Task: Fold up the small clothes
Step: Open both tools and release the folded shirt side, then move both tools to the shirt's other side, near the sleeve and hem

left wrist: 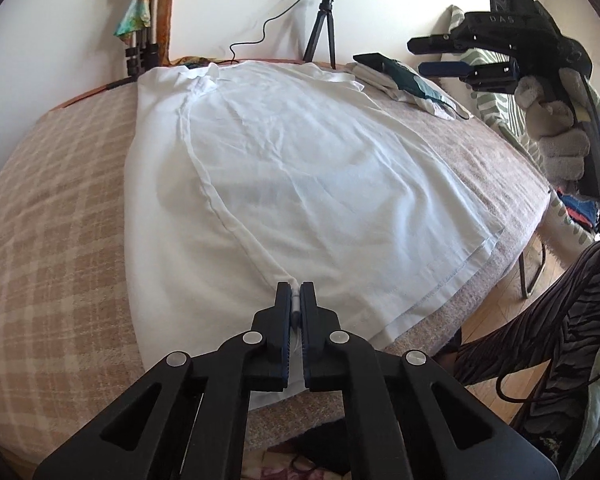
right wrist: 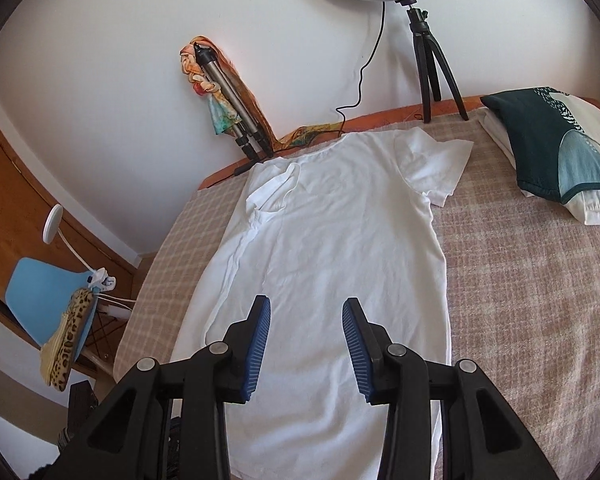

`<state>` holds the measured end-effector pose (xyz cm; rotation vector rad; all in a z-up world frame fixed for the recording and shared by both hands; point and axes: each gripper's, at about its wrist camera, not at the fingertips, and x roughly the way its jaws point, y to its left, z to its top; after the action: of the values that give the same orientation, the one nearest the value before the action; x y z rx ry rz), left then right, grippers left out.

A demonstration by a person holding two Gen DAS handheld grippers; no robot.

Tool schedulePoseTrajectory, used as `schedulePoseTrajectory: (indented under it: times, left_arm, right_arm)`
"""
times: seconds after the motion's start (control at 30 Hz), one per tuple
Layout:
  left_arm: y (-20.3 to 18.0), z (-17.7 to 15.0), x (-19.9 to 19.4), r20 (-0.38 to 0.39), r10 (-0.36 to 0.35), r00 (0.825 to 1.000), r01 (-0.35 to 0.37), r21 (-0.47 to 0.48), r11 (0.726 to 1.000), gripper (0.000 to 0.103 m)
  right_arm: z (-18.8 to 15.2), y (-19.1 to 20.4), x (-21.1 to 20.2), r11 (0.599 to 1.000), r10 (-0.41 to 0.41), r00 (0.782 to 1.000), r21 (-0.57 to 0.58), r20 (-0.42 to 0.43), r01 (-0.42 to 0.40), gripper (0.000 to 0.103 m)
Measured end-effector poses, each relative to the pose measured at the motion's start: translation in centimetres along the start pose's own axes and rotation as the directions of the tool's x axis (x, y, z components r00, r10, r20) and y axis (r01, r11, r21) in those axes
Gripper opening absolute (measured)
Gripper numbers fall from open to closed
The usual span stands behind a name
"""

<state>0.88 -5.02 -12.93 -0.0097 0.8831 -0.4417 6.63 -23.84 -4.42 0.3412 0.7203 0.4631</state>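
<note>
A white T-shirt (left wrist: 300, 168) lies spread on the checked bed cover, its left side folded over the body along a long crease. My left gripper (left wrist: 295, 286) is shut on the shirt's folded edge near the hem. My right gripper (right wrist: 306, 306) is open and empty, held above the shirt (right wrist: 332, 248) over its lower middle. It also shows in the left wrist view (left wrist: 444, 56), up in the air at the right, jaws apart. The right sleeve (right wrist: 436, 164) lies flat and spread out.
A pile of folded clothes (right wrist: 556, 152) with a dark green piece on top lies at the bed's far right. A ring light on a tripod (right wrist: 432, 60) stands at the far edge. A folded tripod (right wrist: 228, 108) leans on the wall. A blue chair (right wrist: 40, 300) stands left of the bed.
</note>
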Motion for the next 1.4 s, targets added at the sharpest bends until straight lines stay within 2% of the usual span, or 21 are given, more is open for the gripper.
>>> schedulePoseTrajectory:
  times: [0.13, 0.2, 0.27, 0.33, 0.4, 0.47, 0.5, 0.77, 0.93, 1.0, 1.2, 1.3, 1.4]
  left_arm:
    - [0.1, 0.2, -2.0, 0.059, -0.116, 0.991, 0.119, -0.045, 0.992, 0.003]
    - [-0.4, 0.1, -2.1, 0.066, -0.121, 0.990, 0.123, -0.019, 0.992, 0.003]
    - [-0.8, -0.1, -0.9, 0.003, -0.144, 0.990, 0.144, 0.003, 0.990, 0.003]
    - [-1.1, -0.6, 0.0, -0.040, -0.105, 0.994, 0.105, 0.003, 0.994, 0.003]
    - [-1.2, -0.8, 0.1, -0.059, -0.106, 0.993, 0.106, -0.004, 0.994, 0.009]
    - [-1.8, -0.9, -0.3, -0.057, -0.075, 0.996, 0.077, 0.023, 0.997, 0.030]
    - [-2.2, -1.0, -0.7, -0.047, -0.064, 0.997, 0.066, 0.037, 0.997, 0.032]
    - [-5.4, -0.1, -2.3, 0.032, -0.083, 0.996, 0.080, 0.074, 0.994, 0.032]
    - [-7.9, 1.7, -1.7, 0.067, -0.124, 0.990, 0.117, 0.097, 0.988, 0.032]
    - [-9.1, 2.3, -1.2, 0.063, -0.141, 0.988, 0.133, 0.116, 0.984, 0.032]
    - [-13.9, 3.3, 1.5, 0.032, -0.201, 0.979, 0.192, 0.188, 0.963, 0.032]
    - [-16.1, 3.6, 3.3, 0.008, -0.205, 0.979, 0.197, 0.236, 0.952, 0.032]
    - [-18.2, 3.5, 4.8, -0.027, -0.195, 0.980, 0.195, 0.284, 0.939, 0.032]
  right_arm:
    - [-0.4, 0.4, 0.2, 1.000, 0.008, 1.000, -0.019, -0.011, -0.008, 0.039]
    - [-0.6, 0.5, 0.5, 1.000, 0.002, 1.000, -0.029, -0.017, -0.003, 0.039]
    - [-0.6, 0.5, 0.7, 0.999, -0.011, 1.000, -0.033, -0.021, 0.010, 0.039]
    - [-0.5, 0.5, 0.8, 0.999, -0.021, 1.000, -0.039, -0.020, 0.020, 0.039]
    - [-0.3, 0.3, 0.6, 0.999, -0.023, 1.000, -0.047, -0.012, 0.022, 0.039]
    - [-0.1, 0.2, 0.2, 0.998, -0.028, 1.000, -0.062, 0.002, 0.028, 0.039]
    - [0.0, 0.2, 0.0, 0.996, -0.035, 0.999, -0.076, 0.011, 0.036, 0.039]
    - [0.9, -1.0, -2.0, 0.991, -0.048, 0.997, -0.122, 0.056, 0.054, 0.040]
    - [1.3, -2.6, -3.9, 0.995, 0.002, 0.999, -0.101, 0.053, 0.003, 0.044]
    - [1.7, -3.3, -4.9, 0.995, 0.020, 0.998, -0.098, 0.056, -0.014, 0.054]
    - [3.5, -7.0, -6.9, 0.996, 0.044, 0.998, -0.080, 0.052, -0.040, 0.054]
    - [4.3, -9.7, -6.8, 0.996, 0.069, 0.997, -0.050, 0.023, -0.067, 0.054]
    - [5.0, -11.6, -6.3, 0.998, 0.035, 0.999, -0.060, 0.008, -0.035, 0.054]
